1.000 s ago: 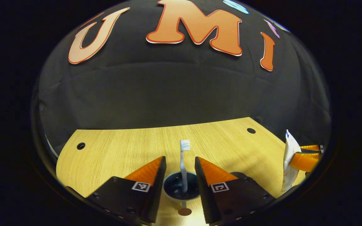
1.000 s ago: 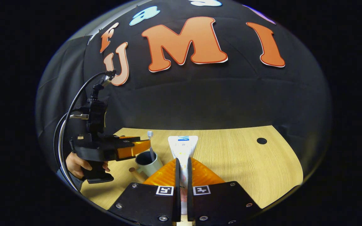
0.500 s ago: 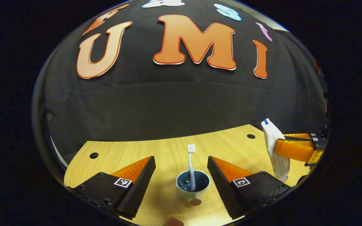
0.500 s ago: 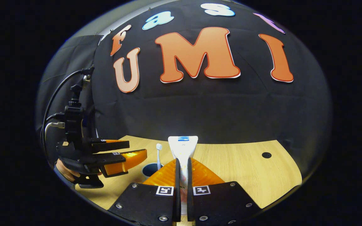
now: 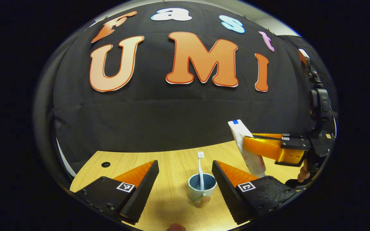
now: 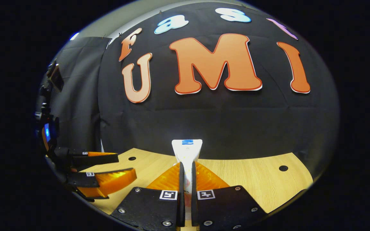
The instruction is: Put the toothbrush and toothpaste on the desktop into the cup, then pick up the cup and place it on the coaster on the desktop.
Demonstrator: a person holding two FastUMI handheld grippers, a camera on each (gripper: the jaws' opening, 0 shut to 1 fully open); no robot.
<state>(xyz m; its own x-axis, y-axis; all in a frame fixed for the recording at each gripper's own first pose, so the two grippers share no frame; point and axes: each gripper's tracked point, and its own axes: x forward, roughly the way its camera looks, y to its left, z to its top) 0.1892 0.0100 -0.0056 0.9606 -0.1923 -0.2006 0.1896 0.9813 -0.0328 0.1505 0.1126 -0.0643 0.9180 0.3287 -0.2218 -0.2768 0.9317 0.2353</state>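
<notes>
the left tongs [image 5: 185, 170] have drawn back from the cup [image 5: 201, 190] on the worktop [image 5: 172, 160], spread apart, toothbrush [image 5: 200, 171] left standing inside. right tongs [image 6: 185, 173] stay clamped on the toothpaste tube [image 6: 187, 150], which goes in next.

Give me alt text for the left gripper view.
A white toothbrush stands in a pale blue cup on the light wooden desktop, between the left gripper's open jaws; the right gripper holds a white toothpaste tube nearby.
</notes>
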